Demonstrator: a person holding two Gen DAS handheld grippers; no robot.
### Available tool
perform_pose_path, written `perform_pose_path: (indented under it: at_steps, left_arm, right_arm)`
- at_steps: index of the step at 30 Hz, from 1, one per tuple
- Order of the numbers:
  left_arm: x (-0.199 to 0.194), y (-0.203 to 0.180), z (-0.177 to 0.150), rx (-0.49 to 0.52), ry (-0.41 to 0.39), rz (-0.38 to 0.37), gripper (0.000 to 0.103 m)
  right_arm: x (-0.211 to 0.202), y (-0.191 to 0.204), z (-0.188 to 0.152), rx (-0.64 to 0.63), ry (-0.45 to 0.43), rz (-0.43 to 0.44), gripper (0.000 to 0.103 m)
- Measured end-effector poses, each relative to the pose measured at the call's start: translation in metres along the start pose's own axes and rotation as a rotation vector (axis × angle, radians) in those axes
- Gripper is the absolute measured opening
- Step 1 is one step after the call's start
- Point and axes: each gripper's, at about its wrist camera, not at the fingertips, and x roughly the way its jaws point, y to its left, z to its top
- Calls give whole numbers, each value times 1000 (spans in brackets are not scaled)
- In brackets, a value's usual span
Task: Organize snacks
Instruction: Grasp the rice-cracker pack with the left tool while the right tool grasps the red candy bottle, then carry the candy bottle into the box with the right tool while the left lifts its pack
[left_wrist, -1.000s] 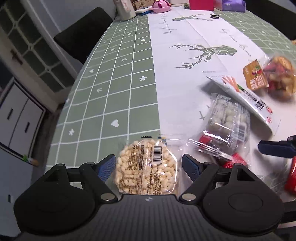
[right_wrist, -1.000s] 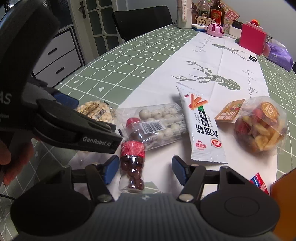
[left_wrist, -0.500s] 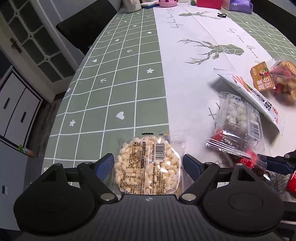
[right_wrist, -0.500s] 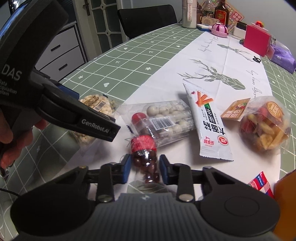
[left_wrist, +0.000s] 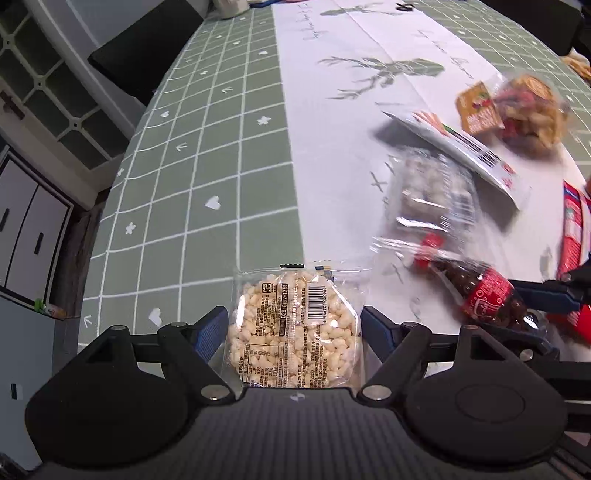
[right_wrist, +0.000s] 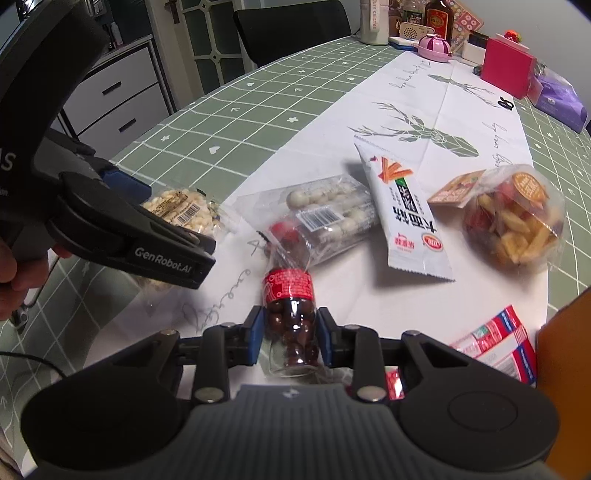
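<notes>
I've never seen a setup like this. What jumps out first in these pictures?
Probably the right gripper, shut on a little cola-shaped bottle of chocolate balls near the table's front edge. To its left, the open left gripper straddles a clear pack of puffed rice on the green checked tablecloth. Beyond them lie more bagged snacks, including bright fruit chips.

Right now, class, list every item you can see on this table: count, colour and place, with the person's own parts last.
puffed rice pack: one, cream in clear wrap, table edge, between the open left claw's fingers
bottle of chocolate balls: one, brown with red label, gripped by the right claw
pack of white balls: one, clear wrap, mid-table
long white packet: one, beside it
mixed crisps bag: one, yellow and red, far right
red and blue sachet: one, near edge
pink box: one, far end
left claw: black, blue pads
right claw: black, blue pads
</notes>
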Motion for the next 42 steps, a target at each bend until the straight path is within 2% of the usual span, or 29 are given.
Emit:
perform_pose_path:
  at_steps: [7,8,16,20,33,42]
  left_arm:
    - [-16,-22,-14,72,41,-22,89]
    - [-19,-25,-16,77,43,-30,86]
    - [-48,-45,-31,128,22,-66,86]
    - [-62,-52,-37,131,9,-86,85]
    - [-112,-73,-51,193,-12,-166,84]
    - [-162,-94,-37,257,-87,-214,82]
  right_arm:
    - [-16,2,-14,-28,94,-11,28]
    - [-20,2,-16,-36,100,-12,28]
    - [-42,-3,-35,-55,164,-47,28]
    - [-57,-7,-43,-42,166,-39,28]
    - [-120,-4,-65,-141,142,-76,28]
    - [-171,-22,-60,-125,93,-98,28]
